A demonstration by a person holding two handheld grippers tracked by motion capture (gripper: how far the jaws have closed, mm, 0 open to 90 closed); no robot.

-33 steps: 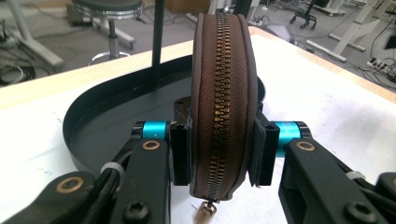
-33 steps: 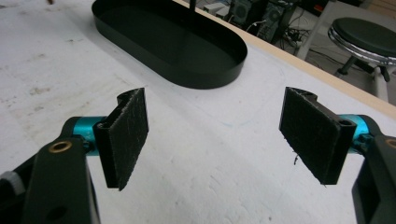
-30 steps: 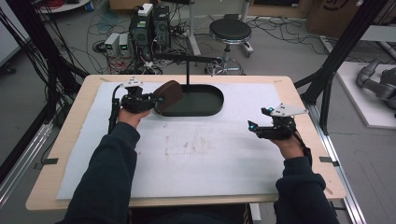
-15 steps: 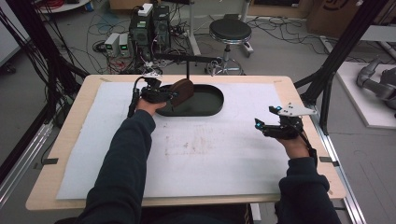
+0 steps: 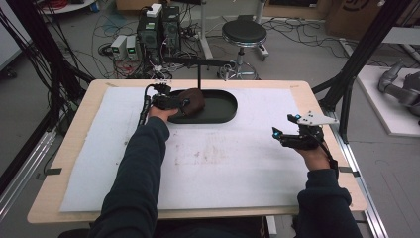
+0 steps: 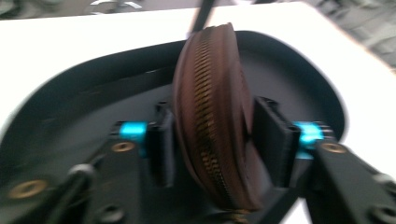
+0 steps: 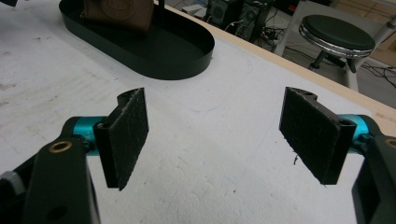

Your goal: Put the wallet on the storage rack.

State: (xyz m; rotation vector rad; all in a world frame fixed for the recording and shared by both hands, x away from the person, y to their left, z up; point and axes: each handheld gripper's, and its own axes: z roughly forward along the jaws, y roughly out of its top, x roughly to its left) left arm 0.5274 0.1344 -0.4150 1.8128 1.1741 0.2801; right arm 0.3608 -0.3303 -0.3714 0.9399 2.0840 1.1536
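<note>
Pinched edge-on between the jaws of the left gripper [image 6: 212, 140], a brown round zip pouch [image 6: 212, 116] is seen in the left gripper view, zipper teeth running down the rim that faces the camera. Both pads are closed flat against its two faces. In the high view the pouch [image 5: 192, 101] is held over the left end of the black oval tray [image 5: 223, 110], at the far side of the white mat [image 5: 218, 163]; whether it touches the tray floor cannot be told. Motion blur is present in the left gripper view.

Handling is judged as follows: leather-like, soft-sided, light, somewhat squashy under pressure, not fragile. Smooth faces may slip a little, so a grip across the two flat faces near the middle, as held now, is judged sound. The zip rim is stiffer and gives a second hold.

Well apart at the right of the mat, the right gripper [image 7: 215, 140] is held wide open with nothing between its pads, above bare mat. A black T-shaped stand [image 5: 199, 64] rises just behind the tray. A round stool [image 5: 243, 32] and computer boxes [image 5: 158, 25] are seen on the floor beyond the table.
</note>
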